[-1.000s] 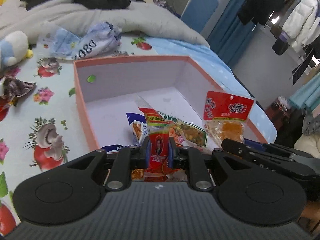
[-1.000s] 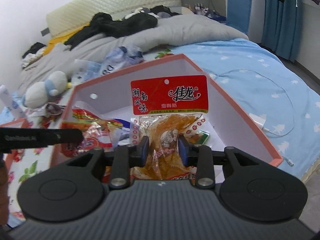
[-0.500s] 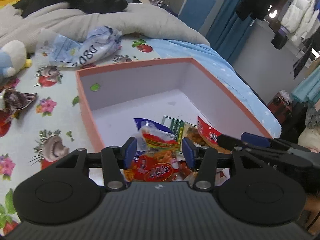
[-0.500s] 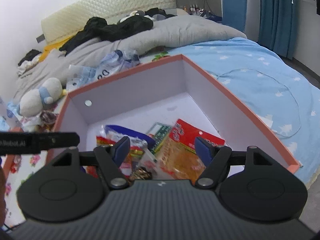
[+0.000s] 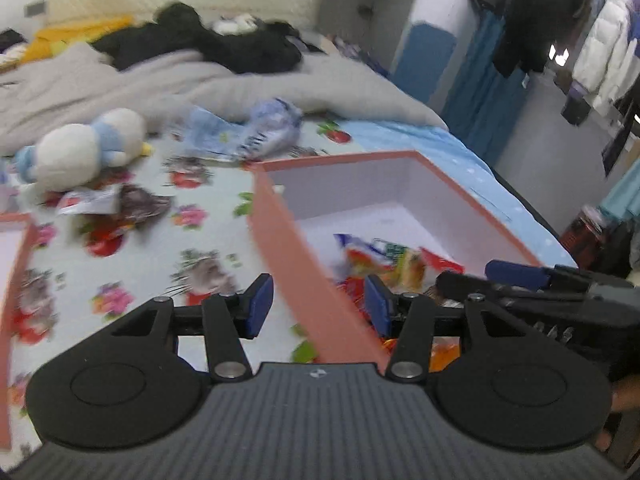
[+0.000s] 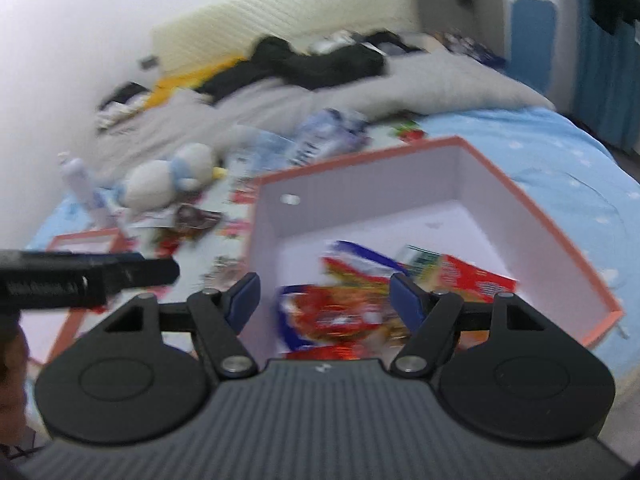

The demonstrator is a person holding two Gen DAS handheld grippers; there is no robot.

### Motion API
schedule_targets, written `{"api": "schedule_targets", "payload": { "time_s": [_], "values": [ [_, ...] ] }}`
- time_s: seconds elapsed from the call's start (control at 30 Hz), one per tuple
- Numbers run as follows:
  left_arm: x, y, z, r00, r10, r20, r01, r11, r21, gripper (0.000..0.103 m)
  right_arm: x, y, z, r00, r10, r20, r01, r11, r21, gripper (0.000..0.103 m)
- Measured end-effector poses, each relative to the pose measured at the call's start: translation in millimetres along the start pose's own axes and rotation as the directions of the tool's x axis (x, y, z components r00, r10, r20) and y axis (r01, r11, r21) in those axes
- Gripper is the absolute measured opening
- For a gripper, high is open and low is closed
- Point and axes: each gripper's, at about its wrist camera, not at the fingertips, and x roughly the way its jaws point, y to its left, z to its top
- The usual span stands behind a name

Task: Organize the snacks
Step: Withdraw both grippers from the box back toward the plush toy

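Note:
A pink box [image 5: 280, 256] with white inner walls lies on the bed and holds several snack packets [image 5: 384, 256]. My left gripper [image 5: 319, 306] is open and holds nothing; it hangs over the box's left wall. My right gripper [image 6: 325, 296] is open and holds nothing, above the near end of the box [image 6: 560, 240] and its pile of packets [image 6: 340, 308]. A red packet [image 6: 476, 280] lies flat to the right of the pile. More loose snacks [image 5: 120, 204] lie on the flowered sheet left of the box. Both views are blurred by motion.
A white and blue plush toy [image 5: 80, 148] and a crumpled blue plastic bag [image 5: 248, 132] lie beyond the loose snacks. A second pink box [image 6: 88, 240] sits at the far left. A grey duvet and black clothes [image 5: 224, 48] cover the head of the bed.
Both grippers opened and let their packets drop into the box. Both then drew back and swung left, so the box now sits further right in each view.

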Motion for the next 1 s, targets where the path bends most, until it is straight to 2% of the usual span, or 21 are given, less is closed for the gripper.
{"api": "schedule_targets", "payload": {
  "time_s": [0.07, 0.1, 0.13, 0.2, 0.27, 0.43, 0.53, 0.73, 0.83, 1.0],
  "values": [
    [-22, 15, -16, 0.998, 0.059, -0.011, -0.059, 0.996, -0.07, 0.056, -6, 14, -6, 1.0, -0.01, -0.029, 0.01, 1.0, 0.015, 0.073],
    [-36, 20, -22, 0.998, 0.061, -0.014, -0.062, 0.992, -0.11, 0.056, -13, 20, -9, 0.999, 0.017, -0.03, -0.016, 0.999, 0.03, 0.073],
    [-53, 27, -28, 0.999, 0.037, 0.008, -0.035, 0.989, -0.141, 0.056, -22, 26, -11, 0.999, 0.05, -0.021, -0.049, 0.998, 0.041, 0.073],
    [-76, 33, -36, 0.997, 0.07, 0.034, -0.064, 0.987, -0.15, 0.056, -37, 38, -18, 0.996, 0.089, -0.01, -0.088, 0.996, 0.027, 0.073],
    [-94, 36, -43, 0.992, 0.115, 0.054, -0.106, 0.983, -0.149, 0.056, -48, 48, -24, 0.996, 0.082, -0.016, -0.082, 0.997, -0.006, 0.073],
    [-139, 31, -63, 0.986, 0.142, 0.091, -0.125, 0.977, -0.17, 0.056, -83, 70, -37, 0.992, 0.124, 0.001, -0.124, 0.991, -0.051, 0.073],
    [-158, 29, -77, 0.983, 0.165, 0.081, -0.147, 0.971, -0.187, 0.057, -95, 79, -49, 0.988, 0.157, -0.001, -0.157, 0.986, -0.06, 0.073],
    [-179, 34, -94, 0.975, 0.215, 0.06, -0.196, 0.952, -0.237, 0.063, -102, 97, -67, 0.98, 0.198, -0.036, -0.201, 0.974, -0.109, 0.073],
    [-182, 40, -94, 0.974, 0.218, 0.054, -0.2, 0.95, -0.241, 0.064, -107, 106, -69, 0.978, 0.21, -0.011, -0.209, 0.967, -0.147, 0.073],
    [-179, 57, -89, 0.977, 0.208, 0.044, -0.193, 0.954, -0.23, 0.064, -96, 119, -69, 0.977, 0.215, -0.006, -0.213, 0.966, -0.144, 0.073]
  ]
}}
